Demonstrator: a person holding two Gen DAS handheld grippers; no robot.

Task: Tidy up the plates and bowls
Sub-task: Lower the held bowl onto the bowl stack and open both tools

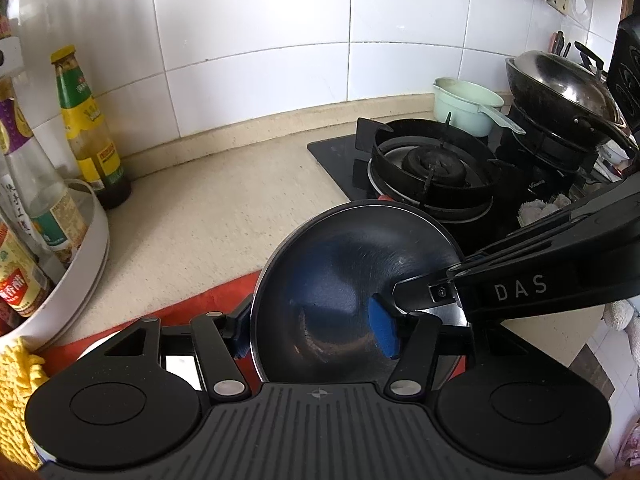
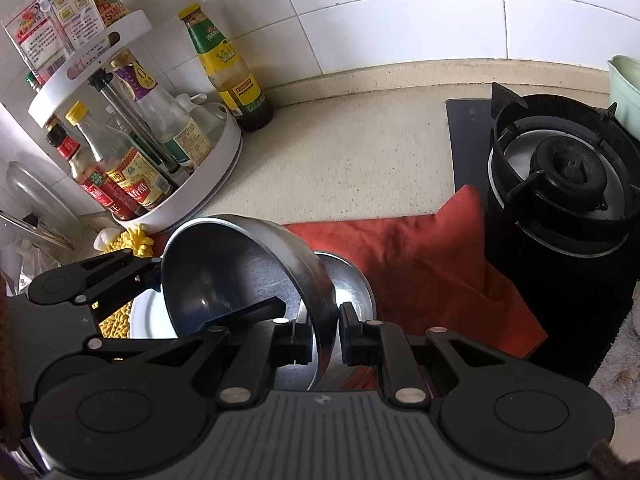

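A steel bowl (image 1: 344, 280) (image 2: 224, 272) hangs tilted above a red cloth (image 2: 420, 260). My right gripper (image 2: 324, 340) is shut on the bowl's near rim; in the left wrist view it (image 1: 400, 294) reaches in from the right. My left gripper (image 1: 312, 336) straddles the bowl's opposite wall, one blue pad (image 1: 384, 328) inside and one finger (image 2: 132, 272) outside. The inner pad stands off the wall, so the jaws are open. A second steel bowl (image 2: 352, 284) sits on the cloth under the tilted one. A white plate (image 2: 148, 312) lies beside it on the left.
A white two-tier condiment rack (image 2: 208, 184) with several bottles stands at the left, a green-labelled bottle (image 2: 228, 64) by the tiled wall. A gas stove burner (image 1: 432, 168), a wok (image 1: 560, 88) and a pale green pot (image 1: 468, 104) are at the right. A yellow mop cloth (image 1: 16, 392) lies near left.
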